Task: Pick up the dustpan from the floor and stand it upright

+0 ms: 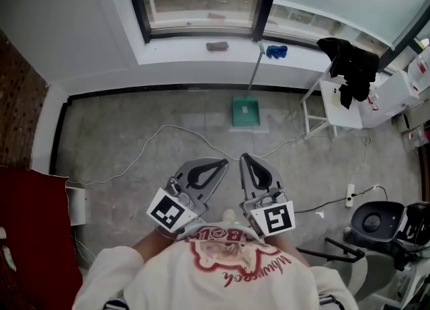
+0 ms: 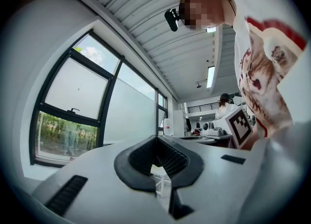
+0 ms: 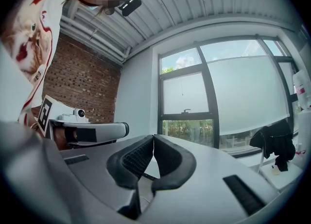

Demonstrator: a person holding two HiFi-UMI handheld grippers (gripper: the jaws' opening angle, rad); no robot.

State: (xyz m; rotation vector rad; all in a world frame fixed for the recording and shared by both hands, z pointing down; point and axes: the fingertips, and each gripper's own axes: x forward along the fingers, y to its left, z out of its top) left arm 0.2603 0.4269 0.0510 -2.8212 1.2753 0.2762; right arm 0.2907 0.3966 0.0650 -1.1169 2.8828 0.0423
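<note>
A green dustpan [image 1: 246, 111] rests on the grey floor below the window. Its long thin handle [image 1: 255, 68] slants up toward the sill. Both grippers are held close to the person's chest, well short of the dustpan, with their tips pointing toward it. My left gripper [image 1: 224, 162] is shut with nothing between its fingers; its tips meet in the left gripper view [image 2: 156, 138]. My right gripper [image 1: 243, 157] beside it is also shut and empty, tips touching in the right gripper view [image 3: 153, 136]. The dustpan shows in neither gripper view.
A white cable [image 1: 161, 129] loops across the floor between me and the dustpan. A white stool [image 1: 336, 103] with a black garment [image 1: 349, 65] stands at the right, with a power strip [image 1: 349, 194] and an office chair [image 1: 376, 224] nearer. A blue cloth [image 1: 276, 51] lies on the sill.
</note>
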